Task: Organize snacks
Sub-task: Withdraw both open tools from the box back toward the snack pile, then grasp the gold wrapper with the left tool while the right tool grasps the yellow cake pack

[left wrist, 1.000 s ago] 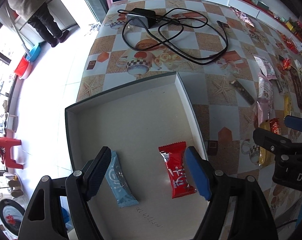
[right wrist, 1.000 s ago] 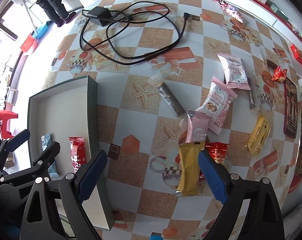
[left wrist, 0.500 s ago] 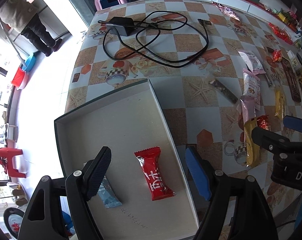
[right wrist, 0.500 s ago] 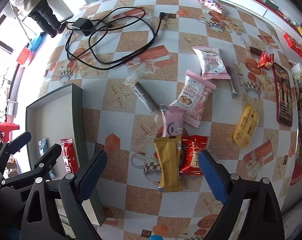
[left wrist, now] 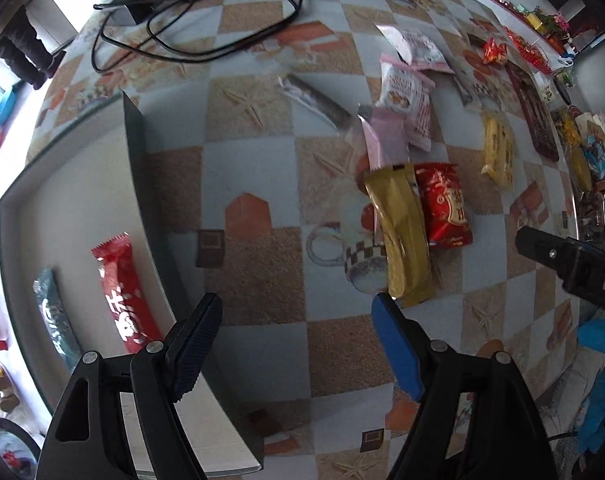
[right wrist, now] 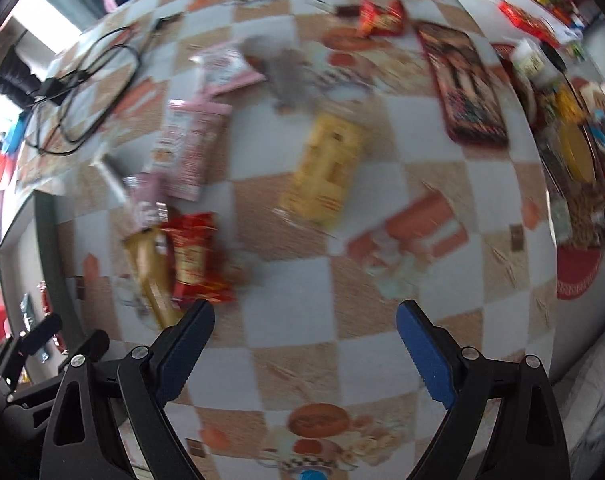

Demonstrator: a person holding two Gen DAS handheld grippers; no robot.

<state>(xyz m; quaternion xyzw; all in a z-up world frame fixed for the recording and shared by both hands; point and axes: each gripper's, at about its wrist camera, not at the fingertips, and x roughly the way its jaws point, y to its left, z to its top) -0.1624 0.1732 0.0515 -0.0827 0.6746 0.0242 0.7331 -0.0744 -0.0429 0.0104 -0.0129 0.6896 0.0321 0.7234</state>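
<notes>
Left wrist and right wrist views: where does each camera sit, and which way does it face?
Left wrist: on the left tongs, facing down at the tray edge and gold packet; its own fingers and the right tongs show.
Right wrist: on the right tongs, facing down at the blurred yellow packet; the left tongs show.
Shared: gold packet, red packet, tray.

A: What we've got on the left gripper (left wrist: 296, 344): black plastic arms with triangular cut-outs, silver screws at the joints, and ribbed blue pads on the fingers (left wrist: 396, 350).

B: Same build on the right gripper (right wrist: 304, 346), we'd say. Its black body shows from the side with white letters "DA", and there's something blue just under it, blurry, can't tell what.
</notes>
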